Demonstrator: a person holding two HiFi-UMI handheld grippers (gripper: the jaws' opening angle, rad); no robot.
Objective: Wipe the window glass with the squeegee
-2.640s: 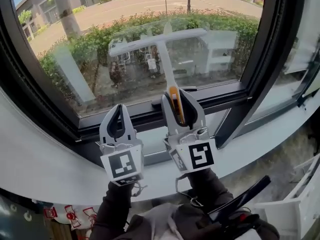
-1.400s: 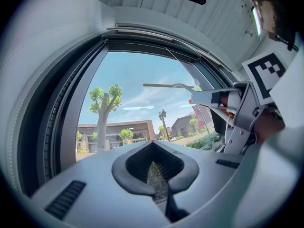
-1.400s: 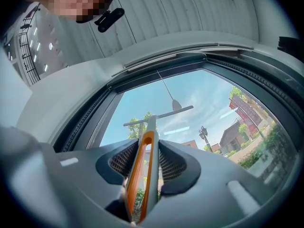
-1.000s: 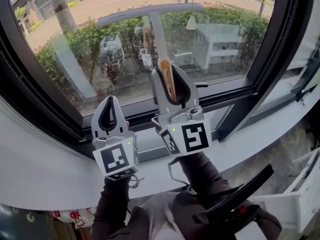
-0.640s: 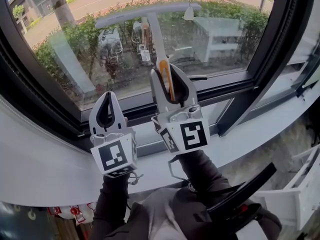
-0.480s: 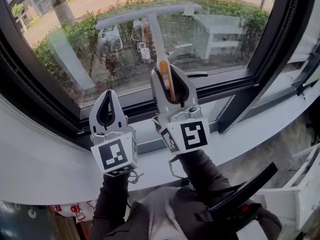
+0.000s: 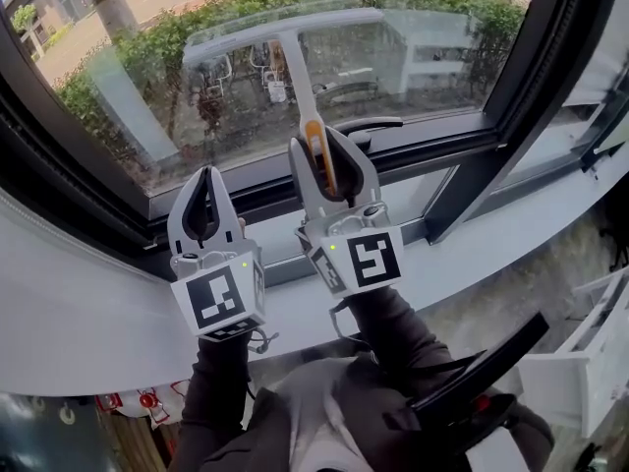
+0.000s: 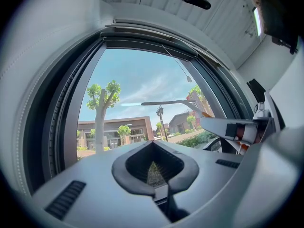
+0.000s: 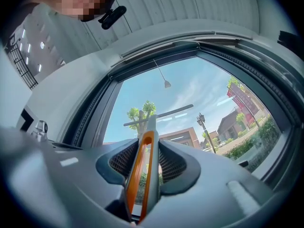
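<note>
Right gripper (image 7: 318, 144) clamping grey T-shaped squeegee (image 7: 285, 29) by orange handle, wiping clear window glass (image 7: 147, 101); left gripper (image 7: 206, 177) idling, jaws together. Next, likely: drawing blade toward lower edge.

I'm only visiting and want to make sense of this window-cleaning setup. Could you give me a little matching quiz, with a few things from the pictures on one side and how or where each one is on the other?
Things:
1. left gripper
2. right gripper
3. squeegee blade
4. window frame

States:
A. dark, bordering the glass
B. shut on an orange-and-grey handle
C. pale bar lying across the glass
D. shut, nothing in it

Pairs: 1-D, 2-B, 3-C, 4-A.
</note>
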